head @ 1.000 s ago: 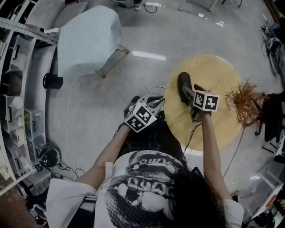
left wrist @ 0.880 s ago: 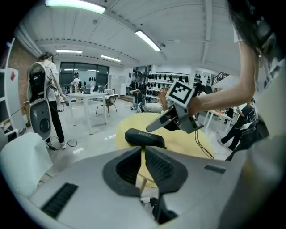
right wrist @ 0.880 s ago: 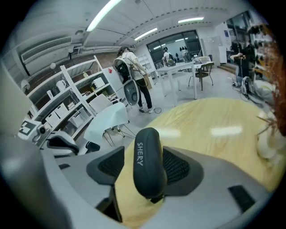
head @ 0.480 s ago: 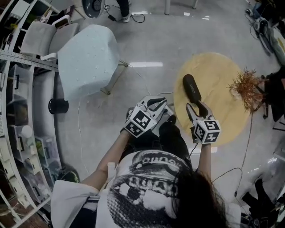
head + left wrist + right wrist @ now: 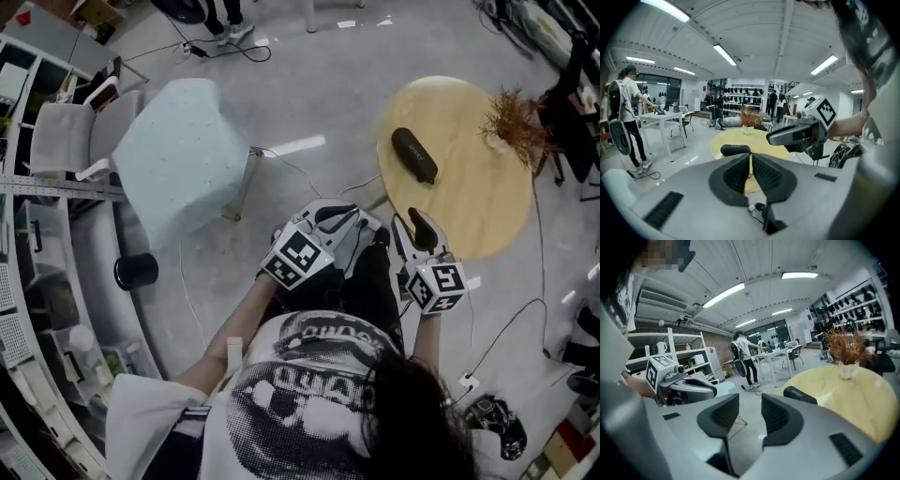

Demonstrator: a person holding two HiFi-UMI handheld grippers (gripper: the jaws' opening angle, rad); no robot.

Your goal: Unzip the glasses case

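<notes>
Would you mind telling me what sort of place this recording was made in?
Probably an open lab or workshop: storage racks, loose cables on a bare floor, and white work desks.

Overhead, two low views sharing table (image 5: 469, 197)

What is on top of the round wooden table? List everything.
On the round wooden table lie a closed black glasses case and, near the edge, a vase of dried plants. What is inside the case is hidden.
</notes>
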